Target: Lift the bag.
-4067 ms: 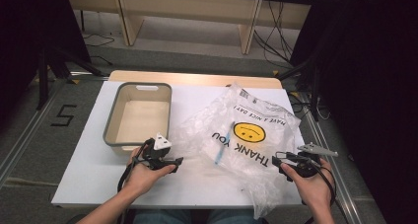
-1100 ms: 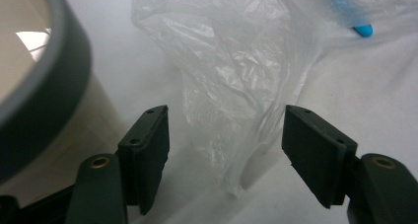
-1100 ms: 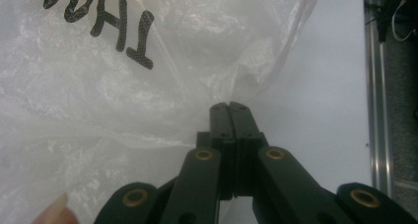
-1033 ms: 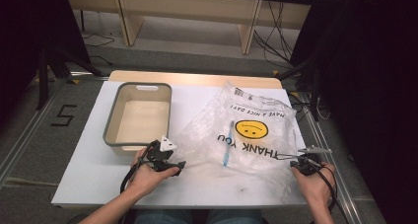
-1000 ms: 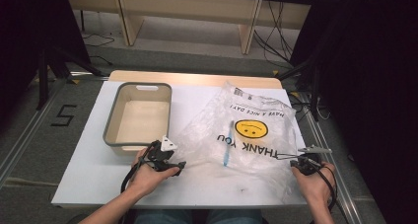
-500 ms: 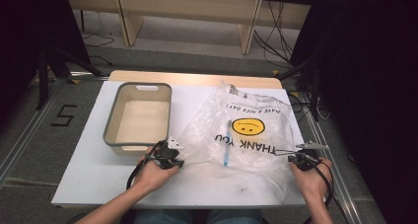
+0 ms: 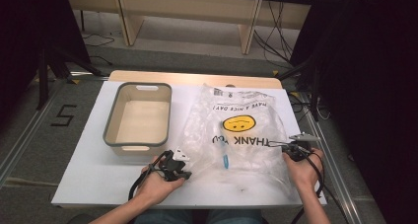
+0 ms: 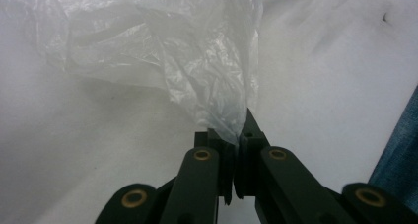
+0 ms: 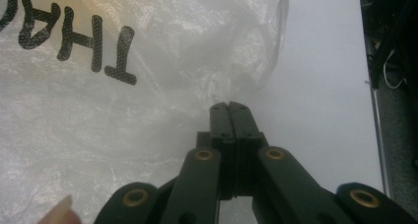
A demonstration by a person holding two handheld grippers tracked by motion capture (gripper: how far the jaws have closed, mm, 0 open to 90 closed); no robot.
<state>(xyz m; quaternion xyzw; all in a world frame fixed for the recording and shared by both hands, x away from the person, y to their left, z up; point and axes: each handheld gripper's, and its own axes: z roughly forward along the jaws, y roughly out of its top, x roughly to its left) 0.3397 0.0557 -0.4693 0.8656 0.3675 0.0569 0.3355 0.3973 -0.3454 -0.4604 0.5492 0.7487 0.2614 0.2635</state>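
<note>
On a white table (image 7: 88, 179) set on a grey floor, a clear plastic bag (image 7: 236, 135) printed with a smiley face lies spread flat, right of an empty grey tub (image 7: 112, 128). The left gripper (image 7: 185, 173), its jaws having just been closing, pinches the bag's near left edge. The right gripper (image 7: 271, 144), clamped tight, grips the bag's right edge. The bag stretches between them.
</note>
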